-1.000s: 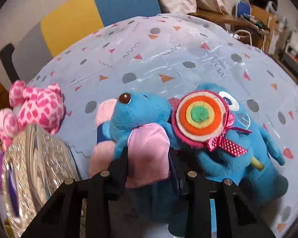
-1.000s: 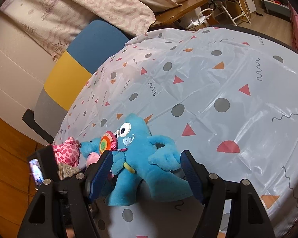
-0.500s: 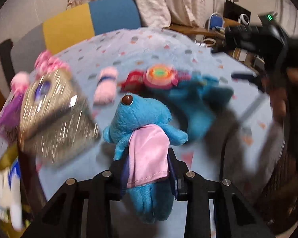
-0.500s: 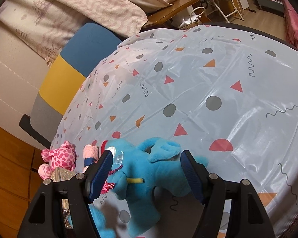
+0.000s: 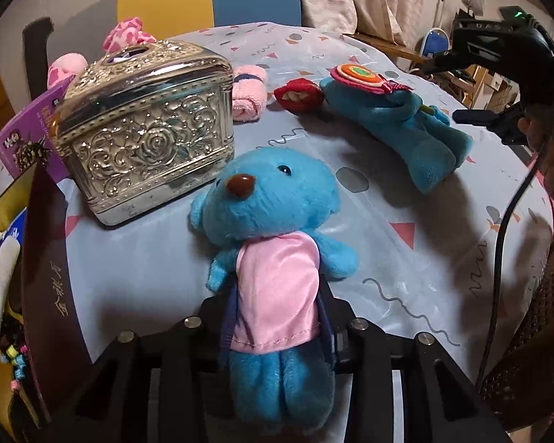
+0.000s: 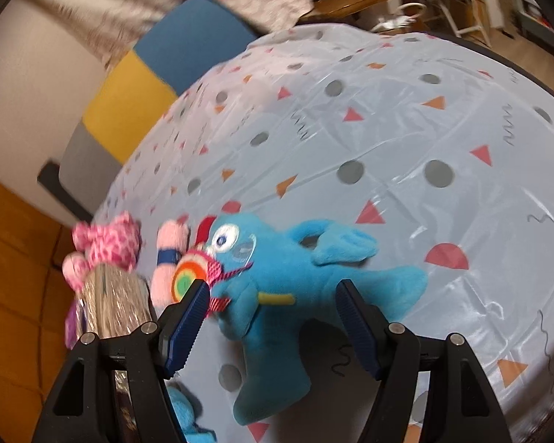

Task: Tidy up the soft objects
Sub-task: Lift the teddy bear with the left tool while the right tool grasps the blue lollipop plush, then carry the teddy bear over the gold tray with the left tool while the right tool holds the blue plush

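Observation:
My left gripper (image 5: 275, 313) is shut on a small blue teddy bear in a pink shirt (image 5: 269, 243) and holds it above the table near its front edge. A larger blue plush with a lollipop (image 5: 395, 110) lies on the patterned tablecloth (image 5: 406, 258); in the right wrist view it (image 6: 288, 277) lies just beyond my right gripper (image 6: 269, 310), which is open and empty. A pink rolled towel (image 5: 248, 92) and a pink spotted plush (image 6: 107, 243) lie farther back.
An ornate silver box (image 5: 144, 129) stands at the left of the table, with a purple booklet (image 5: 29, 136) beside it. A red plush piece (image 5: 299, 94) lies near the towel. A grey, yellow and blue chair (image 6: 140, 85) stands behind the table. A dark box edge (image 5: 51, 277) is at left.
My left gripper lifted the blue bear away from the larger plush and pulled it back toward the table's front. The right gripper moved slightly closer to the larger plush.

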Tool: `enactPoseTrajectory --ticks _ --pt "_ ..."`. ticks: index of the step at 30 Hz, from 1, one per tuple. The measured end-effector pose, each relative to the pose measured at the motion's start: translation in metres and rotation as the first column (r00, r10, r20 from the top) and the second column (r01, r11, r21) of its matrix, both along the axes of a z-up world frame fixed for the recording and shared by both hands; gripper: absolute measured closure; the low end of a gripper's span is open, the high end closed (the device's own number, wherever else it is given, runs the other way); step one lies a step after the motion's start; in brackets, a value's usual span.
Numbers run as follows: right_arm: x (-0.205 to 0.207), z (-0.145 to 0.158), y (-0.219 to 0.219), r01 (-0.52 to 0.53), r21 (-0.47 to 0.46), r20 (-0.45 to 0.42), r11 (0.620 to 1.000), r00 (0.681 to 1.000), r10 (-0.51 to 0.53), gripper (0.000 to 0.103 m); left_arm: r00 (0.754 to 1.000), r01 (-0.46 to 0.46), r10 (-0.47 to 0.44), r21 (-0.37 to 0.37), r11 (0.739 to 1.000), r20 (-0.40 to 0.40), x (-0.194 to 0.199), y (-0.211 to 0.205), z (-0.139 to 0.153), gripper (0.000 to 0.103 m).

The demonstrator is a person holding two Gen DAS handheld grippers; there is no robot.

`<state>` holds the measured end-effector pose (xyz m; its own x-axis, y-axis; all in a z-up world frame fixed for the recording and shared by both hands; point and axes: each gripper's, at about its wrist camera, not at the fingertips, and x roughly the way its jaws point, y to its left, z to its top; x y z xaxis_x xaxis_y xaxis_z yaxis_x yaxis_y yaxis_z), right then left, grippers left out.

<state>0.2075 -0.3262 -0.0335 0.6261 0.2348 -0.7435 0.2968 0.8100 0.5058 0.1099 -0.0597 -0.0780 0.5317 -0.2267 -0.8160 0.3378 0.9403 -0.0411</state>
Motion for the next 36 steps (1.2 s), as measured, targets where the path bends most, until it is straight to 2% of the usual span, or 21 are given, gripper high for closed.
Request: enactPoseTrajectory --ticks 3,5,7,8,10,12,16,17,19,22,24,26,32,36 --pt "0.009 0.010 0.025 -0.158 -0.136 -0.021 0.978 0.987 0.157 0.030 1.000 0.002 -0.002 -0.021 1.000 -0.007 0.004 0.004 -0.002 0.062" --pt "0.013 0.019 0.042 -0.264 -0.252 -0.048 0.931 0.964 0.261 0.029 1.000 0.003 -0.003 -0.035 0.999 -0.008 0.003 0.009 -0.003 0.062" --pt "0.015 0.027 0.060 -0.379 -0.388 -0.107 0.840 0.924 0.368 0.026 1.000 0.004 -0.004 -0.045 0.999 -0.004 0.003 0.011 -0.004 0.062" --pt "0.017 0.028 0.065 -0.419 -0.426 -0.138 0.802 0.906 0.400 0.024 1.000 0.002 -0.003 -0.049 0.999 -0.003 0.002 0.012 -0.004 0.062" --pt "0.025 0.024 0.071 -0.479 -0.457 -0.198 0.750 0.876 0.439 0.024 1.000 -0.002 0.002 -0.056 0.998 -0.002 0.002 0.012 -0.004 0.062" --pt "0.039 0.016 0.070 -0.503 -0.471 -0.250 0.724 0.864 0.438 0.024 1.000 -0.006 0.006 -0.062 0.998 -0.002 0.002 0.012 -0.004 0.062" --pt "0.061 -0.007 0.066 -0.540 -0.407 -0.312 0.737 0.841 0.443 0.023 1.000 -0.010 0.010 -0.074 0.997 -0.005 0.000 0.015 -0.004 0.062" --pt "0.066 -0.014 0.067 -0.545 -0.385 -0.314 0.745 0.836 0.450 0.020 1.000 -0.010 0.010 -0.073 0.997 -0.004 0.000 0.015 -0.004 0.062" --pt "0.072 -0.020 0.068 -0.518 -0.394 -0.305 0.759 0.853 0.424 0.018 1.000 -0.011 0.011 -0.074 0.997 -0.003 -0.001 0.015 -0.003 0.062" --pt "0.070 -0.027 0.063 -0.447 -0.405 -0.250 0.798 0.893 0.373 0.022 1.000 -0.013 0.014 -0.077 0.997 0.002 -0.002 0.015 -0.004 0.062" --pt "0.063 -0.031 0.060 -0.420 -0.415 -0.208 0.807 0.907 0.366 0.024 1.000 -0.013 0.013 -0.075 0.997 0.006 -0.004 0.015 -0.004 0.061" --pt "0.059 -0.031 0.059 -0.417 -0.426 -0.192 0.803 0.909 0.370 0.024 1.000 -0.015 0.015 -0.076 0.997 0.009 -0.005 0.015 -0.005 0.061" --pt "0.064 -0.032 0.049 -0.403 -0.371 -0.168 0.837 0.915 0.366 0.023 1.000 -0.012 0.012 -0.072 0.997 0.009 -0.008 0.013 -0.004 0.067" --pt "0.064 -0.033 0.052 -0.411 -0.392 -0.163 0.823 0.912 0.378 0.023 1.000 -0.024 0.023 -0.093 0.995 -0.013 -0.005 0.019 0.000 0.071"
